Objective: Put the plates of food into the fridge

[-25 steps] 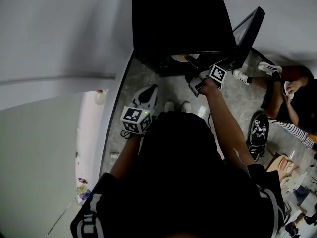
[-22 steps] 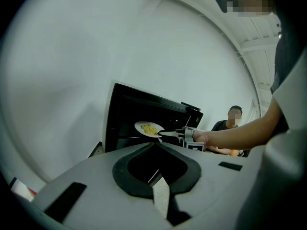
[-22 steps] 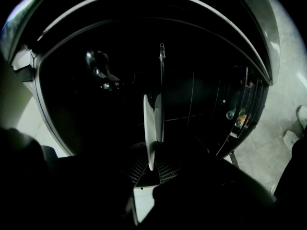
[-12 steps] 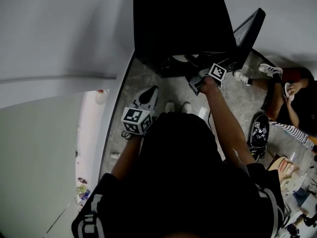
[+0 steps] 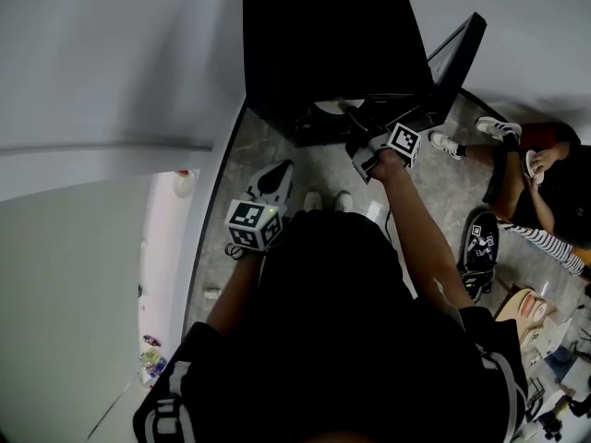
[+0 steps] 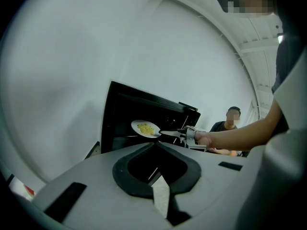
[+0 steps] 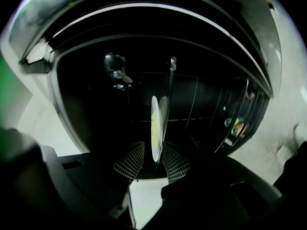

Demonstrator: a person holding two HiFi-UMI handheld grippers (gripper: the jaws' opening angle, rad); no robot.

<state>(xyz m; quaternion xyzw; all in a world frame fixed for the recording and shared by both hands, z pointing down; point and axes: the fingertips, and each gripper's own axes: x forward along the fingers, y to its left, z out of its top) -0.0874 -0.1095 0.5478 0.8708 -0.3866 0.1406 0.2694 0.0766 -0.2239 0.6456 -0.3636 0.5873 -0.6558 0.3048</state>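
The step in hand is the release of a plate inside the fridge. The tall black box-shaped fridge (image 5: pixel 323 35) stands at twelve o'clock from the person, with its dark door (image 5: pixel 459 63) swung open toward one o'clock. The right gripper (image 7: pixel 152 163) reaches straight into the dark cavity. The near rim of the round white plate with a heap of yellow food (image 6: pixel 145 128) sits between the gripper's two mesh-faced pads (image 7: pixel 129 163). The jaws are opening, and a sliver of gap shows on one side of the rim, so the pads look to have let go rather than to be clamping. In the left gripper view the plate lies level, just inside the fridge's mouth. I cannot tell whether it rests fully on a shelf, as the interior is too dark. The left gripper (image 5: pixel 277 175) hangs low at about ten o'clock of the person, well apart from the fridge, its jaws drawn together on nothing. By my reading this plate is as good as delivered. The next move calls for a straight pull back toward six o'clock, with the jaws wide enough to clear the rim on both sides and no lifting or dragging of the plate. After that, either gripper can fetch another plate or see to the door.
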